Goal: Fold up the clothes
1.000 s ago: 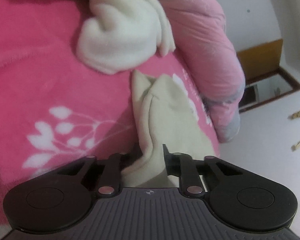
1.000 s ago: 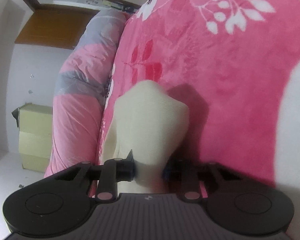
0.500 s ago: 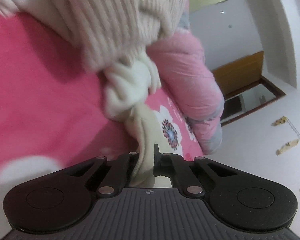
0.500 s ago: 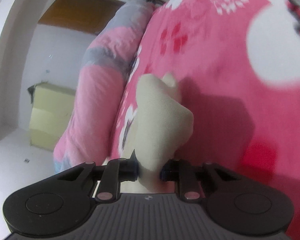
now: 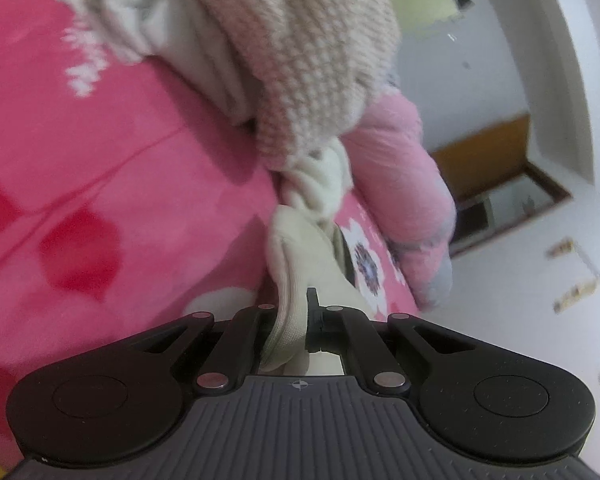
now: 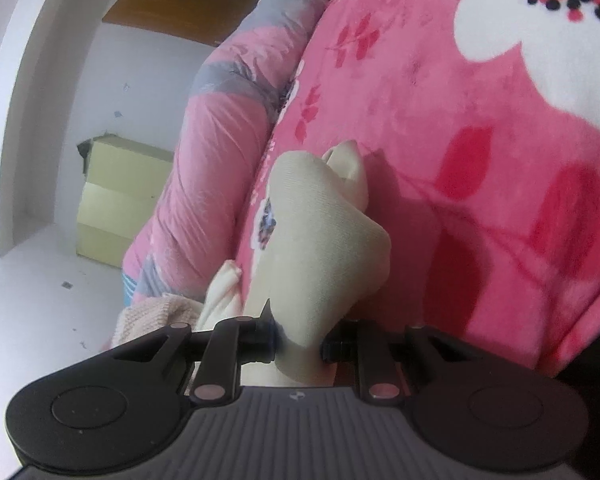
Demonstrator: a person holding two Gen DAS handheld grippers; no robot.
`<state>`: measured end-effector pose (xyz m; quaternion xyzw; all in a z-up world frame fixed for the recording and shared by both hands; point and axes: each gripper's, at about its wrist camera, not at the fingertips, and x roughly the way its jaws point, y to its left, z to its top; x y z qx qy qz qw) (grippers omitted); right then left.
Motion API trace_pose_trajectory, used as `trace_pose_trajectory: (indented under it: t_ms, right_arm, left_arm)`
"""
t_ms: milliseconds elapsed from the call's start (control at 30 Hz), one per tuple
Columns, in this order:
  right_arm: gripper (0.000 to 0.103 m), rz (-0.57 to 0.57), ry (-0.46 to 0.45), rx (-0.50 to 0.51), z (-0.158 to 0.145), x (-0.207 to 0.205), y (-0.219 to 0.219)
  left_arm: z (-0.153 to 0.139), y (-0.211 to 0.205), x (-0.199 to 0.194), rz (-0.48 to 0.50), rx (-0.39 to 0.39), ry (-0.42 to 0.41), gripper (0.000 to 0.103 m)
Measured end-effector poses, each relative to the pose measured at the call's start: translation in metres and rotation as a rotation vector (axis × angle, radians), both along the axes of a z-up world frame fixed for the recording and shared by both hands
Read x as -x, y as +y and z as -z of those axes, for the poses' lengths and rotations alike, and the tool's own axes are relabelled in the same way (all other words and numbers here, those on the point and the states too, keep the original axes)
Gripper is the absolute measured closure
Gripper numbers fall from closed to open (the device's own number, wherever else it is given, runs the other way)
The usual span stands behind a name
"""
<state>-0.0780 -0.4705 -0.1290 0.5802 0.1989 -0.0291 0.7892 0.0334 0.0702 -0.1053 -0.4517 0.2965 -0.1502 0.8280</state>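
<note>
Folding hasn't really started yet as far as I can judge, it's all still at the pick-up-and-spread stage. Left claw (image 5: 296, 320) is clamped tight on a bunched edge of the cream garment (image 5: 300, 252), which runs straight ahead of it as a twisted rope and disappears under a chunky knit sweater (image 5: 308, 60) hanging over it further out. Right claw (image 6: 298, 338) is pinching a thicker wad of what looks like the same cream cloth (image 6: 320, 240), which puffs up right in front of the pads. So both ends are held, but nothing is flat, no crease is made, and the sweater plus some whitish cloth behind it look untouched.

What's left, I'd guess: get the cream piece free of the sweater, lay it out on the pink blanket (image 5: 100, 168), then the actual folds, then the rest of the pile.

Room-wise, off to the left of the left claw there's plenty of bare blanket. To its right the rolled quilt (image 5: 400, 184) sits near, and past it the bed ends and drops to the floor. For the right claw it's mirrored: quilt and floor on its left, with a yellow box (image 6: 120, 196) well apart by the wall, open blanket ahead and to the right. Main snag risk is dragging the sweater along.
</note>
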Motion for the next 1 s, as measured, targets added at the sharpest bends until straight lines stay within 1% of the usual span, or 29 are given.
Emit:
trace_pose_trajectory:
  t_ms: [67,100,133,167,200,233,267,333,367,433,500,567,700,833,933,967,1000]
  right_arm:
    - [0.076,-0.003,0.029,-0.026,0.011,0.000,-0.005]
    - [0.076,0.000,0.040,-0.058,0.019,-0.001,-0.010]
    - [0.076,0.002,0.036,-0.092,0.025,-0.001,-0.013]
    - [0.076,0.003,0.023,-0.112,0.029,0.001,-0.014]
    - [0.075,-0.001,0.019,-0.109,0.028,0.001,-0.014]
    - [0.073,-0.005,0.017,-0.105,0.028,0.001,-0.013]
    - [0.069,-0.010,0.017,-0.098,0.026,0.000,-0.013]
    - [0.065,-0.022,0.006,-0.095,0.026,-0.001,-0.014]
    - [0.064,-0.023,0.003,-0.098,0.026,-0.001,-0.015]
    - [0.062,-0.017,0.003,-0.102,0.029,-0.005,-0.015]
    - [0.060,-0.017,0.004,-0.095,0.029,-0.007,-0.015]
    - [0.059,-0.013,0.014,-0.088,0.029,-0.012,-0.014]
    - [0.058,-0.007,0.041,-0.098,0.028,-0.019,-0.016]
    - [0.059,-0.014,0.048,-0.125,0.029,-0.015,-0.021]
    - [0.057,-0.025,0.088,-0.084,0.019,-0.002,-0.027]
    - [0.054,-0.026,0.105,-0.061,0.014,0.005,-0.029]
    - [0.052,-0.018,0.134,-0.014,0.007,0.012,-0.031]
  left_arm:
    - [0.006,0.001,-0.006,0.045,-0.009,-0.010,0.100]
    - [0.010,0.000,-0.010,0.065,-0.016,0.002,0.097]
    - [0.015,0.001,-0.014,0.074,-0.017,0.024,0.085]
    - [0.019,0.003,-0.016,0.080,-0.007,0.044,0.079]
    - [0.023,0.006,-0.013,0.081,0.004,0.051,0.071]
    - [0.024,0.008,-0.012,0.084,0.008,0.050,0.065]
    - [0.026,0.010,-0.011,0.089,0.009,0.047,0.062]
    - [0.027,0.012,-0.010,0.112,-0.003,0.033,0.047]
    - [0.028,0.012,-0.011,0.128,-0.006,0.031,0.046]
    - [0.029,0.007,-0.016,0.164,-0.021,0.035,0.040]
    - [0.028,0.000,-0.022,0.200,-0.060,0.028,0.039]
    - [0.027,-0.008,-0.029,0.214,-0.096,0.016,0.039]
    - [0.027,-0.020,-0.048,0.241,-0.116,0.004,0.039]
    - [0.025,-0.024,-0.059,0.275,-0.140,-0.003,0.040]
    - [0.021,-0.008,-0.056,0.293,-0.133,0.004,0.040]
    - [0.019,0.000,-0.055,0.290,-0.126,0.006,0.040]
    - [0.017,0.009,-0.053,0.280,-0.116,0.012,0.039]
